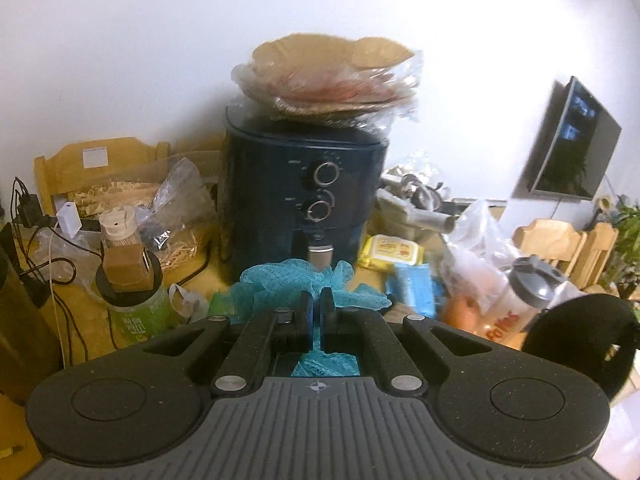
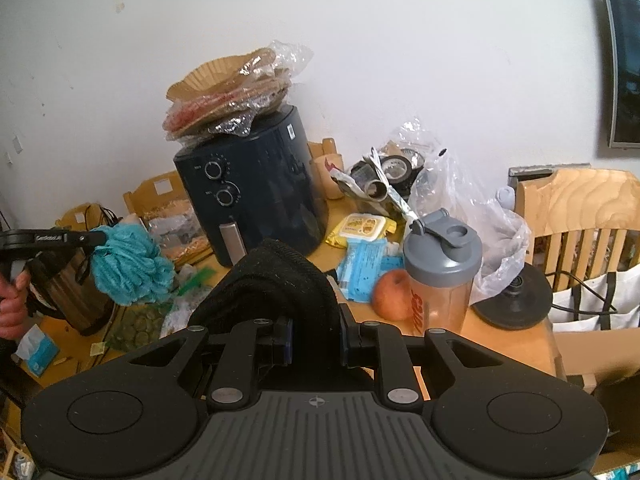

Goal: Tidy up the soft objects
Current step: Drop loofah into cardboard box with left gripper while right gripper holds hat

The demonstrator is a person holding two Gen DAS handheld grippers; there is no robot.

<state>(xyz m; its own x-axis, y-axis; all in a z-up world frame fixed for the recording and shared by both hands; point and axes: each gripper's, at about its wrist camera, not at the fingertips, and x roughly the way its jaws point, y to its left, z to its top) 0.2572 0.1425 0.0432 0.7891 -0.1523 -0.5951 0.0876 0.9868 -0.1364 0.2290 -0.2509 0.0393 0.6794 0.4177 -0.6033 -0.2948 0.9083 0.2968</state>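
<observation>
My left gripper (image 1: 316, 322) is shut on a teal mesh bath sponge (image 1: 296, 282) and holds it in the air in front of the air fryer. The same sponge (image 2: 130, 270) hangs from the left gripper (image 2: 96, 238) at the left of the right wrist view. My right gripper (image 2: 316, 340) is shut on a black knitted hat (image 2: 276, 284), which bulges up between and above the fingers. The hat also shows at the right edge of the left wrist view (image 1: 580, 332).
A dark blue air fryer (image 1: 304, 196) with bagged paper liners (image 1: 332, 80) on top stands on the crowded wooden table (image 2: 492, 336). Nearby are a shaker bottle (image 2: 440, 272), an apple (image 2: 392, 294), wipes packs (image 2: 360, 230), plastic bags, a jar (image 1: 136, 300), cables and wooden chairs (image 2: 580, 216).
</observation>
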